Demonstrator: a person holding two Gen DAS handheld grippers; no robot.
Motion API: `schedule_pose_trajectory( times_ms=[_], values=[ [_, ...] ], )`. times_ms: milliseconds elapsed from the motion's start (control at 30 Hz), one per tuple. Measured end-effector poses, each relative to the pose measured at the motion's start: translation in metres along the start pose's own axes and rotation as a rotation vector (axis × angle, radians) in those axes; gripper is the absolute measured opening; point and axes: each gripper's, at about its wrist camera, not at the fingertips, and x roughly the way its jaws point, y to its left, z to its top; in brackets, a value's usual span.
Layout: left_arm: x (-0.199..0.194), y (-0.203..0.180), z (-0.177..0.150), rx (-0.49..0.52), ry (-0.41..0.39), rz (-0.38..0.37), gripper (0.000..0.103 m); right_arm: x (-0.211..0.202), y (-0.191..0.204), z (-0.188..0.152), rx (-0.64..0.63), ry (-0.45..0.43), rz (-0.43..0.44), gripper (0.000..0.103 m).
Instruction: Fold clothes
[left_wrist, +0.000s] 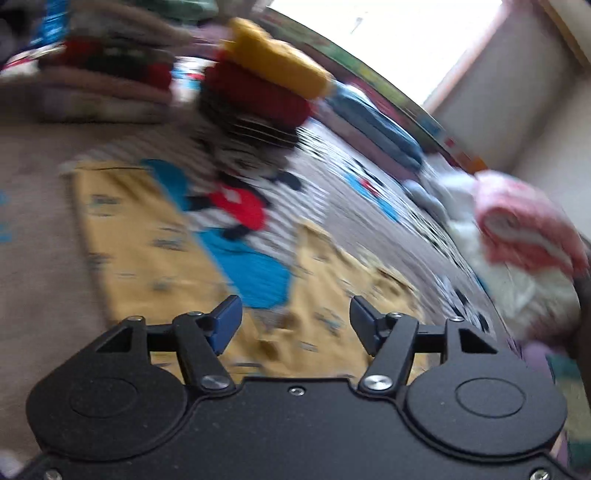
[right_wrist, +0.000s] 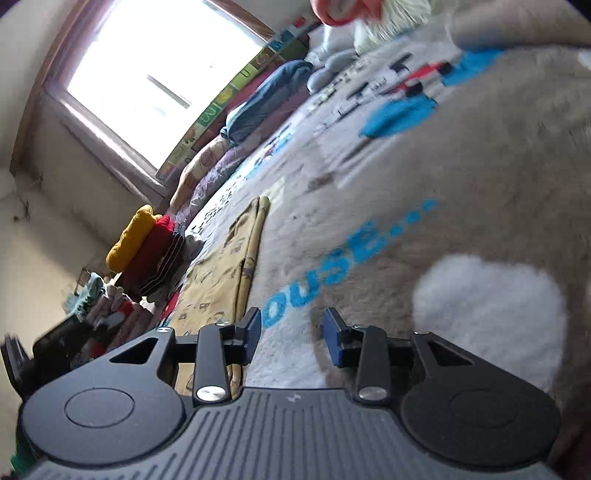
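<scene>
A yellow garment with small dark prints lies flat on the bed blanket, blurred in the left wrist view. My left gripper hovers over its near part, jaws open, nothing between the blue pads. In the right wrist view the same yellow garment lies as a long strip with a doubled edge. My right gripper stands just beside that edge, over the beige blanket with blue lettering. It is open, with nothing between its pads.
A stack of folded clothes, yellow on red on stripes, stands beyond the garment. More folded piles sit behind. A loose white and pink heap lies at the right. A blue bundle lies under the window.
</scene>
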Motion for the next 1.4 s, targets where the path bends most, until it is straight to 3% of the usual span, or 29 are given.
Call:
schedule_pose_trajectory(
  times_ms=[300,467,600,700,767,800,900,1033,1167,1200,1300,1400],
  values=[
    [-0.025,0.088,0.008,-0.266,-0.035,0.132,0.064,-0.006,-0.010,-0.010,0.073,0.015,0.048,0.042],
    [-0.029,0.121,0.008,-0.355,-0.039,0.045,0.064,-0.007,-0.002,-0.011,0.048,0.050,0.091,0.062],
    [-0.023,0.128,0.010,-0.346,-0.051,0.003,0.064,-0.008,0.005,-0.012,0.035,0.040,0.092,0.064],
    [-0.017,0.128,0.014,-0.328,-0.055,-0.013,0.064,-0.009,0.010,-0.012,0.002,0.008,0.079,0.057],
    [-0.012,0.129,0.016,-0.323,-0.056,-0.027,0.064,-0.010,0.024,-0.012,-0.103,-0.010,0.087,0.049],
    [-0.010,0.130,0.017,-0.324,-0.056,-0.034,0.064,-0.009,0.032,-0.013,-0.161,-0.012,0.091,0.040],
    [-0.005,0.131,0.020,-0.331,-0.057,-0.048,0.064,-0.004,0.055,-0.024,-0.354,0.002,0.082,0.031],
    [-0.001,0.132,0.023,-0.334,-0.055,-0.061,0.064,0.004,0.072,-0.042,-0.526,0.041,0.049,0.030],
    [0.002,0.133,0.026,-0.338,-0.051,-0.072,0.064,-0.004,0.090,-0.050,-0.642,-0.018,0.093,0.030],
    [0.003,0.133,0.026,-0.337,-0.049,-0.074,0.064,0.000,0.092,-0.052,-0.663,-0.002,0.082,0.029],
    [0.003,0.134,0.027,-0.340,-0.047,-0.082,0.064,0.025,0.084,-0.065,-0.696,0.150,-0.065,0.029],
    [0.003,0.136,0.027,-0.338,-0.040,-0.090,0.064,0.016,0.088,-0.063,-0.672,0.132,-0.041,0.029]
  ],
)
